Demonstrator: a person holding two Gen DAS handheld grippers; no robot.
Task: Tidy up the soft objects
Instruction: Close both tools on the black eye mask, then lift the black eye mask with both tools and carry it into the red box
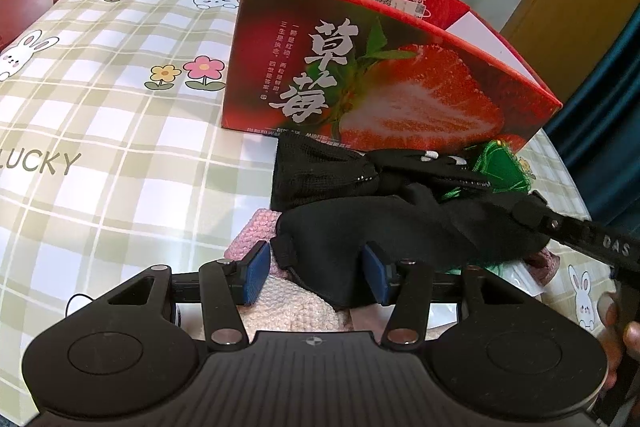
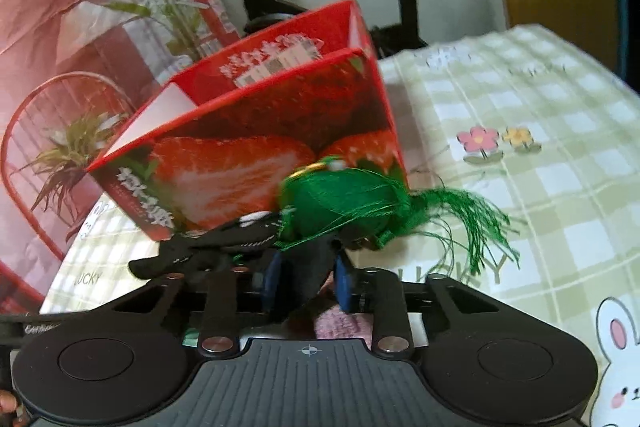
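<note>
Right gripper [image 2: 308,279] is pinching limp black cloth [image 2: 308,267] mid-fold, lower centre; left gripper [image 1: 312,273], jaws half-wide, is straddling the floppy eye mask [image 1: 360,231].

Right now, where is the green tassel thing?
In the right wrist view the green tassel ornament sits mid-picture on the black soft pile, just in front of the strawberry box.

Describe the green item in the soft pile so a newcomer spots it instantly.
Start at the red strawberry box on the checked tablecloth. At the foot of its front face lies a heap of soft things, mostly black fabric over pink knit. The green tasselled ornament is the only green piece: a rounded thread-wound body with loose green fringe trailing to one side.
</note>
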